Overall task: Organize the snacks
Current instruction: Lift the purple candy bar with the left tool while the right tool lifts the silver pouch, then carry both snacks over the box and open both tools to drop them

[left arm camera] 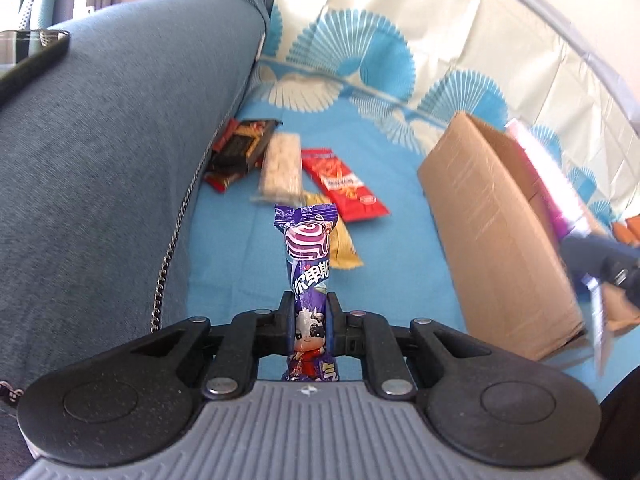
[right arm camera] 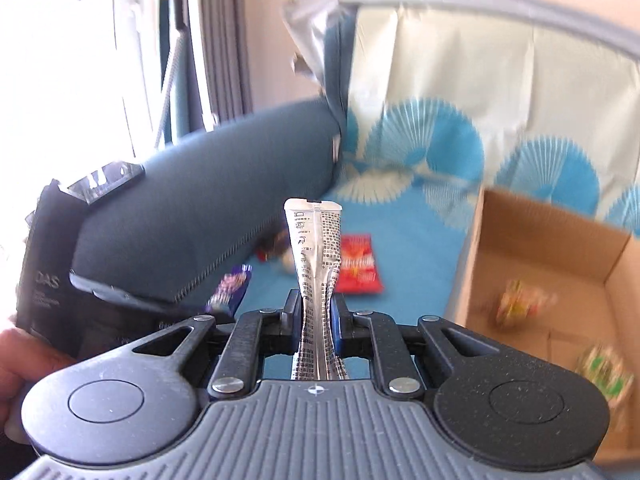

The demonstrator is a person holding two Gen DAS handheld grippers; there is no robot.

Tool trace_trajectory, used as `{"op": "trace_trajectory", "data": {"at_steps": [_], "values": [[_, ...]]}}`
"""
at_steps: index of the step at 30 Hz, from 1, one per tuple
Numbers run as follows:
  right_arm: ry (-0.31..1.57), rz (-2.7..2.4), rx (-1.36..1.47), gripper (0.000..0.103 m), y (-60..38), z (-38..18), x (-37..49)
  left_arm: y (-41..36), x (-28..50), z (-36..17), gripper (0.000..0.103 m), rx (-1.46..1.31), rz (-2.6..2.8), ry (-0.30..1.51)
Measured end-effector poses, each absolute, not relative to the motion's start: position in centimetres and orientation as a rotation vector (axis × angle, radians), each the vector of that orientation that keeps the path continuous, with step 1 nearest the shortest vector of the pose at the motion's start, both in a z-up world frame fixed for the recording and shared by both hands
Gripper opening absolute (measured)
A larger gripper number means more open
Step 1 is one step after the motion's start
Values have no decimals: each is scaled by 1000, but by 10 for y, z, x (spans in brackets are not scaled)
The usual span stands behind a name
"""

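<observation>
My left gripper [left arm camera: 311,322] is shut on a purple candy packet [left arm camera: 308,256] that stands up between its fingers, above the blue cloth [left arm camera: 400,248]. My right gripper [right arm camera: 317,316] is shut on a silver packet [right arm camera: 316,248] with black print, held upright. A cardboard box [right arm camera: 532,240] stands open at the right with a couple of blurred snacks [right arm camera: 520,300] inside. On the cloth lie a red packet [left arm camera: 340,184], a pale bar [left arm camera: 282,164], a dark wrapper [left arm camera: 240,148] and a tan packet [left arm camera: 344,246]. The right gripper shows blurred at the right edge of the left wrist view, over the box [left arm camera: 496,232].
A blue-grey sofa arm [left arm camera: 120,140] runs along the left, with a metal chain [left arm camera: 168,256] on it and a dark phone-like object [left arm camera: 32,56] on top. A patterned cloth [left arm camera: 440,40] covers the sofa back. A hand [right arm camera: 24,364] holds the left gripper.
</observation>
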State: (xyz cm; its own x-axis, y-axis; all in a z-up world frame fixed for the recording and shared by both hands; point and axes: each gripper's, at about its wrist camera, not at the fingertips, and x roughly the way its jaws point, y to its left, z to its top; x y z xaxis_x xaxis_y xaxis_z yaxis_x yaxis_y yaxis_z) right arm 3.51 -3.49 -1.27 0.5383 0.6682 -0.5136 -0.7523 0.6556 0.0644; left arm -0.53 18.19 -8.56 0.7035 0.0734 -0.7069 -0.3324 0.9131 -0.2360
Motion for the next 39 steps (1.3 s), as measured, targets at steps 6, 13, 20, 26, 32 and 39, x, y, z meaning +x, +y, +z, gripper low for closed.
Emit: {"op": "trace_trajectory", "data": {"at_steps": [6,13,20,26,32,39], "values": [[482,854,-123,15,-45,-31,34,185,-17,-77,15,-382,245,693],[487,871,-58,15,-42,-35,33,181,-24,-70,15,-366,269,656],[442,888,7,15,-58,-24,41,167,-27,-56,15,-328,332,629],[403,879,57,15,-72,-15,52,153,-25,-46,15,-353,345,620],[382,834,96,15,-89,-11,65,128,-10,-24,15,-335,303,582],[361,732,171,15,-117,-5,85,92,21,9,15,-313,222,533]]}}
